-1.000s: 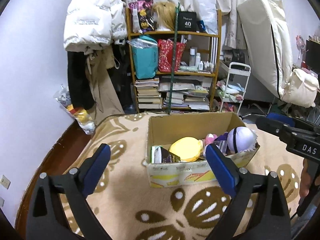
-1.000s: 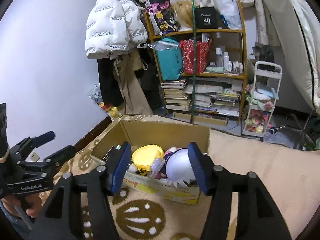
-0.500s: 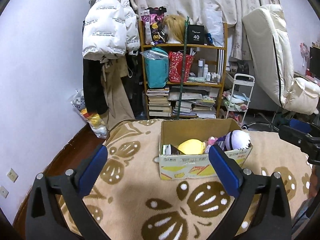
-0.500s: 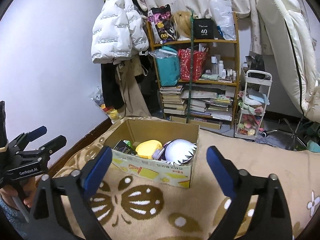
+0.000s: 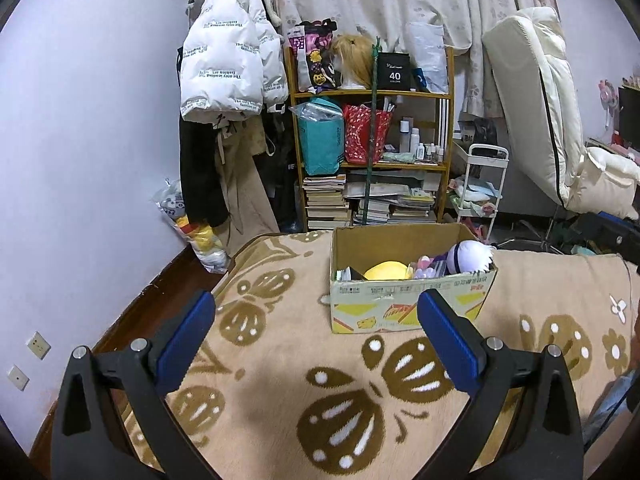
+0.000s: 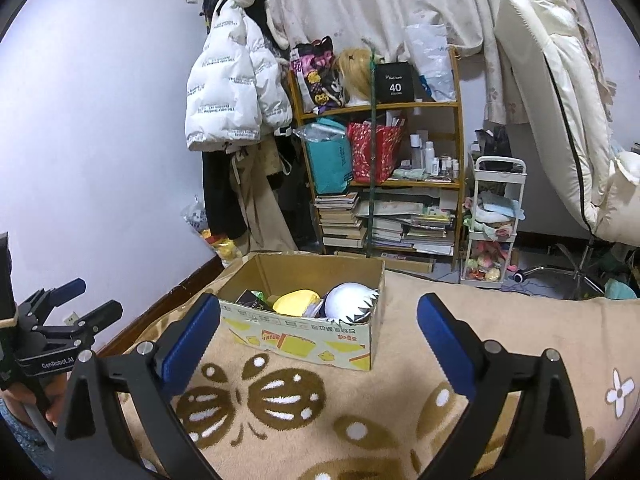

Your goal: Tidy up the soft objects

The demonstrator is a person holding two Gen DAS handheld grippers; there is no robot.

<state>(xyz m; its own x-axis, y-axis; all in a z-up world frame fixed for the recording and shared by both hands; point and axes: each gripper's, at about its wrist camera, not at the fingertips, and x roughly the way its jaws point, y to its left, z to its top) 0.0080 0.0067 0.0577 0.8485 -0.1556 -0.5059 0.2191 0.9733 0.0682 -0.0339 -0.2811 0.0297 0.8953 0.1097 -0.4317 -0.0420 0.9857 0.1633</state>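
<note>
**Operator:** State the condition of both tools, nearest first.

**Technician:** Left hand-held gripper (image 5: 316, 332): blue pads spread wide, nothing between them; right hand-held gripper (image 6: 318, 330): likewise spread and empty; both hover over the patterned blanket (image 5: 280, 392), short of the cardboard box (image 5: 408, 304).

**Operator:** Location of the soft objects?

**Technician:** Inside the box, apparently stowed; the yellow plush (image 6: 298, 301) lies at the centre, the white plush (image 6: 348, 301) just beside it toward the right-hand wall, its top above the rim.

**Operator:** Procedure for this step?

**Technician:** Judged as a withdrawal after placement; keep both tools spread and clear of the rim, so no pad snags the white plush; then check the blanket beyond the box for stray items; none is visible there.
</note>
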